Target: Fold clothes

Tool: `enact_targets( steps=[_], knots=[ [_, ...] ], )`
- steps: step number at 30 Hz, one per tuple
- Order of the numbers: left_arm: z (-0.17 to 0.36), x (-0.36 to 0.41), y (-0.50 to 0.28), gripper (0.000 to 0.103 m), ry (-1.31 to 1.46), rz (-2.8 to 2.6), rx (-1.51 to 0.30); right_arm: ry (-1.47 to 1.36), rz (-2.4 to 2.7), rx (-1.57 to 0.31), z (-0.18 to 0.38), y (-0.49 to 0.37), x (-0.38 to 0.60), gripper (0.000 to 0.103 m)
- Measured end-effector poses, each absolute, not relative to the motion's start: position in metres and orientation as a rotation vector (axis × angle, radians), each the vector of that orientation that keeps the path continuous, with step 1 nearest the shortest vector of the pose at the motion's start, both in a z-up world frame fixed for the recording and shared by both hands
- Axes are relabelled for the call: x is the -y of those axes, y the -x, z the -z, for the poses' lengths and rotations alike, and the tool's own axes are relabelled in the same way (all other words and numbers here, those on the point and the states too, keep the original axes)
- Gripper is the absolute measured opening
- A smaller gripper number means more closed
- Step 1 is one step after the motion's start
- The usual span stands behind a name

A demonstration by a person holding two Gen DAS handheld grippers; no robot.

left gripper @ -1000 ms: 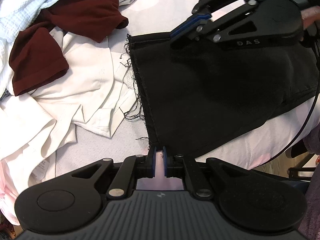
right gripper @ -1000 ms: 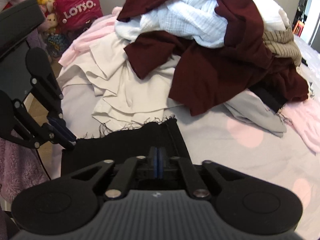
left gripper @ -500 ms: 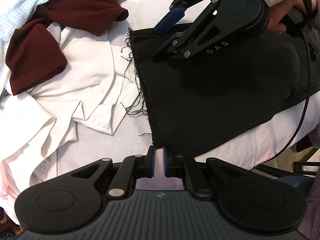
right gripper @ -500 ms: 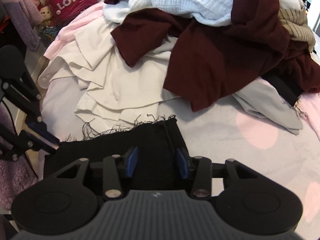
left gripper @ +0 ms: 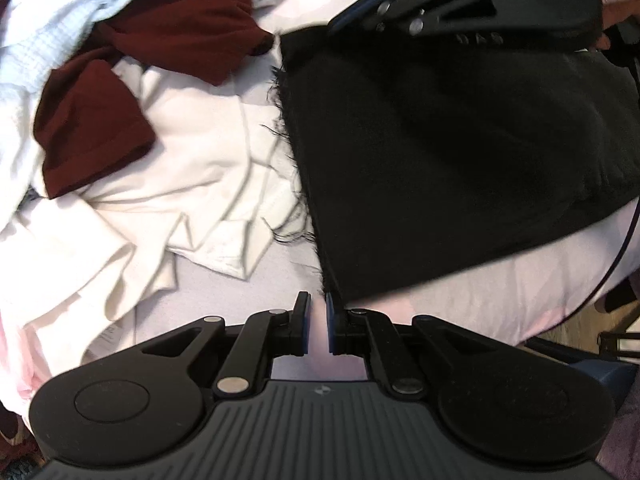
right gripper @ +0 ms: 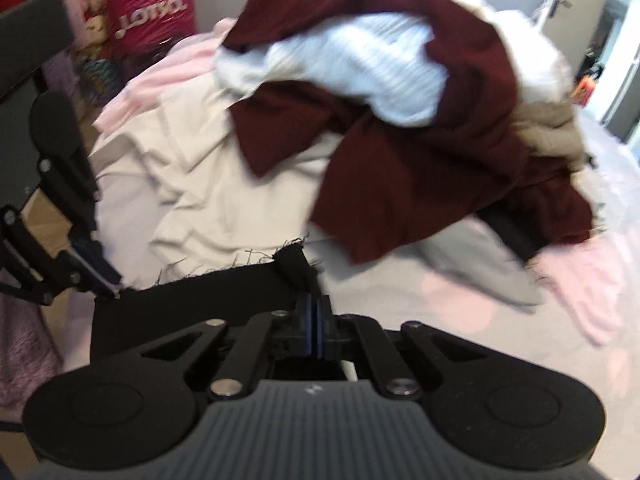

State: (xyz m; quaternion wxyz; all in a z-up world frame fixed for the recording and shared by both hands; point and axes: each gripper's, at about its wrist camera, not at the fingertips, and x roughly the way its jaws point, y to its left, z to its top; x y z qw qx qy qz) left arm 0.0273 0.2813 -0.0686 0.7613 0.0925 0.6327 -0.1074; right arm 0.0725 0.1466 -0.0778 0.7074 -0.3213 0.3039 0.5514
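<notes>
A black garment with a frayed hem (left gripper: 460, 168) lies on the pale pink bedsheet (left gripper: 460, 300). My left gripper (left gripper: 318, 314) sits at the garment's near hem corner, its jaws a narrow gap apart with only sheet showing between them. My right gripper (right gripper: 314, 312) is shut on the far hem corner of the black garment (right gripper: 208, 300), whose tip sticks up in front of its fingers. The right gripper also shows at the top of the left wrist view (left gripper: 360, 12), and the left gripper at the left of the right wrist view (right gripper: 102, 280).
A pile of dark red (right gripper: 420, 168), white (right gripper: 360, 76) and cream (right gripper: 224, 200) clothes lies beyond the black garment. A grey garment (right gripper: 480, 264) and a pink one (right gripper: 588, 288) lie to the right. A pink bag (right gripper: 148, 20) stands off the bed's left side.
My right gripper opened half a second ago and has shut again on the black garment's far hem corner, lifting it. My left gripper's jaws have parted slightly at the near corner.
</notes>
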Motion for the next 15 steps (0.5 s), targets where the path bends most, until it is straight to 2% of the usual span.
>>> enact_targets(
  steps=[7, 9, 11, 15],
  knots=[
    [0.058, -0.279, -0.030, 0.005, -0.201, 0.216, -1.362, 0.716, -1.156, -0.763, 0.098, -0.082, -0.162, 0.005],
    [0.048, -0.277, -0.030, 0.005, -0.204, 0.206, -1.338, 0.698, -1.152, -0.751, 0.092, -0.082, -0.158, 0.011],
    [0.038, -0.271, -0.030, 0.005, -0.230, 0.195, -1.304, 0.701, -1.132, -0.717, 0.080, -0.081, -0.147, 0.033],
    [0.019, -0.254, -0.030, 0.005, -0.246, 0.192, -1.225, 0.690, -1.123, -0.682, 0.046, -0.075, -0.099, 0.037]
  ],
)
